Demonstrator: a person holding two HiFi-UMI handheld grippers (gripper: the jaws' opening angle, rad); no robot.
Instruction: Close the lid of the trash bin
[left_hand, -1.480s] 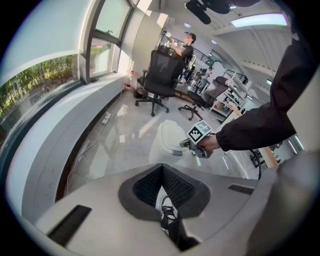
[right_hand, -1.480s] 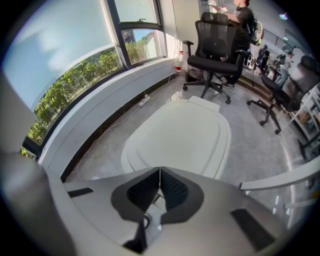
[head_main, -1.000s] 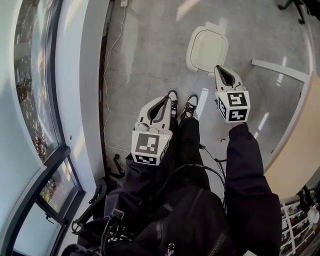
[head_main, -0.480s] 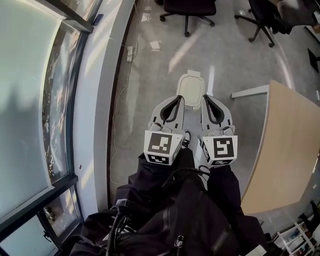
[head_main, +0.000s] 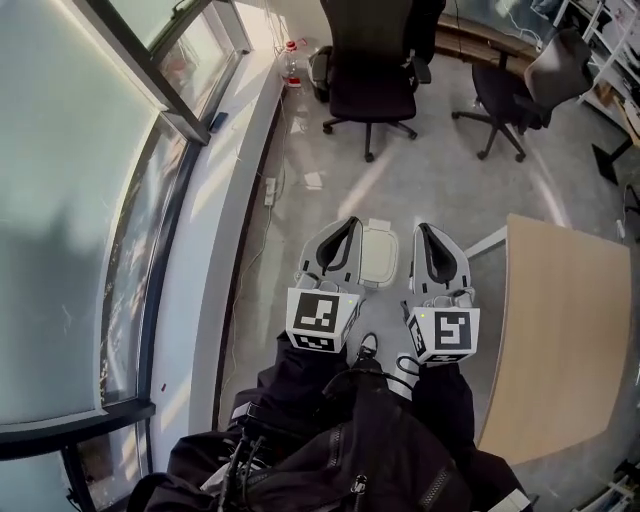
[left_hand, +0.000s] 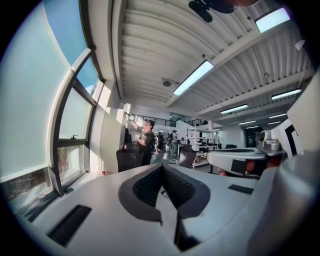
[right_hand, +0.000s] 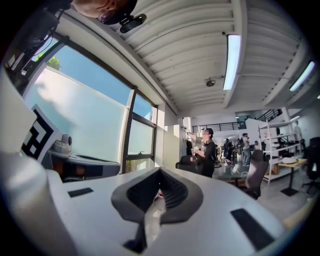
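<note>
The left gripper and right gripper are both clenched on nothing and held level, clear of the trash bin on the floor just beyond. Its lid looks shut from here, so they've likely finished.

black zipped jacket sits above black trousers.

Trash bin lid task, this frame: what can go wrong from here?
1. The trash bin stands on the floor, half hidden between the left gripper and the right gripper. Neither gripper view shows it, so a reach down would likely start blind.
2. Both grippers' jaws are together, and pressing with narrow tips may slip.
3. The desk is close on the right and could catch that arm.
</note>
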